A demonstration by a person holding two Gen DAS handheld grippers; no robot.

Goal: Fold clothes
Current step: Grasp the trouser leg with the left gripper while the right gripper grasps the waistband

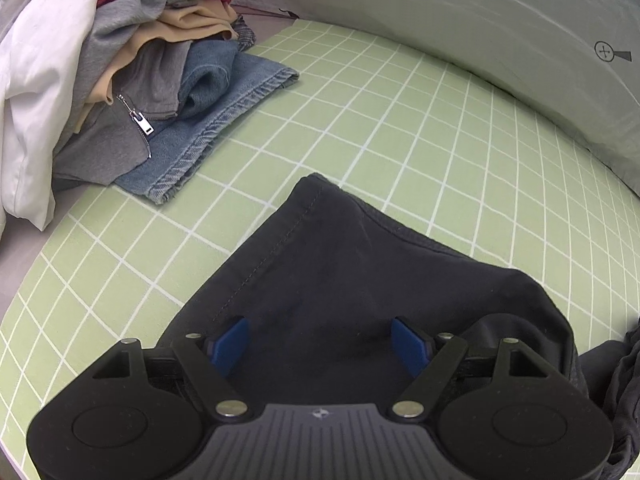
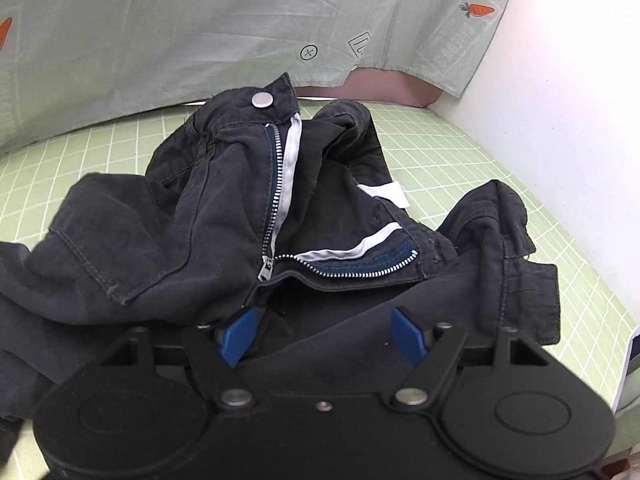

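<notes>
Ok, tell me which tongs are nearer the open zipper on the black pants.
Right. The right tongs hover open just below the zipper at the fly. The left tongs sit over a plain pant leg, with no zipper in their view.

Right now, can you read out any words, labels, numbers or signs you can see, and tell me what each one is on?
No words or numbers can be read.
Circled cross sign, printed on the pale green sheet.
Faint block lettering beside the carrot print on that sheet: too washed out to read.
White tag inside the black trousers: blank from here.
Small emblem on the left gripper: too small to read.
</notes>
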